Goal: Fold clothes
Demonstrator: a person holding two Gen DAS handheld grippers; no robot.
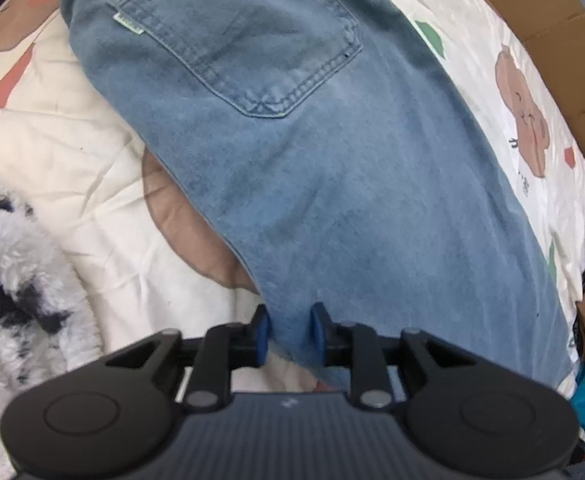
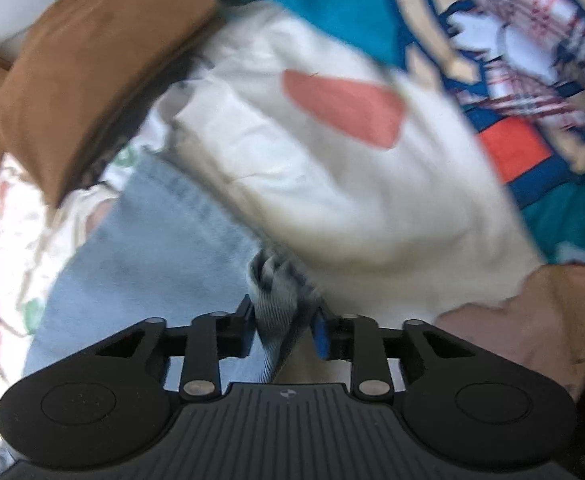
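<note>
A pair of blue jeans lies spread across a cream bedcover printed with cartoon bears and red and green shapes, its back pocket facing up and away from the left gripper. That gripper points steeply down at the near edge of the denim; its blue pads sit on either side of a fold of the cloth, close against it, the jaws only a little apart and seemingly pinching the fabric. A fluffy white-and-black blanket bunches at the left of that view, and brown cardboard lines the far right edge of the bed. From the right wrist, the picture is blurred: the right gripper hangs over a paler stretch of the jeans, with a twisted strip of denim running up between its fingers. Its jaws stand apart, the strip lying against the left finger while the right blue pad stays clear of it. A teal printed garment and a brown cushion lie beyond, on the same cream cover.
</note>
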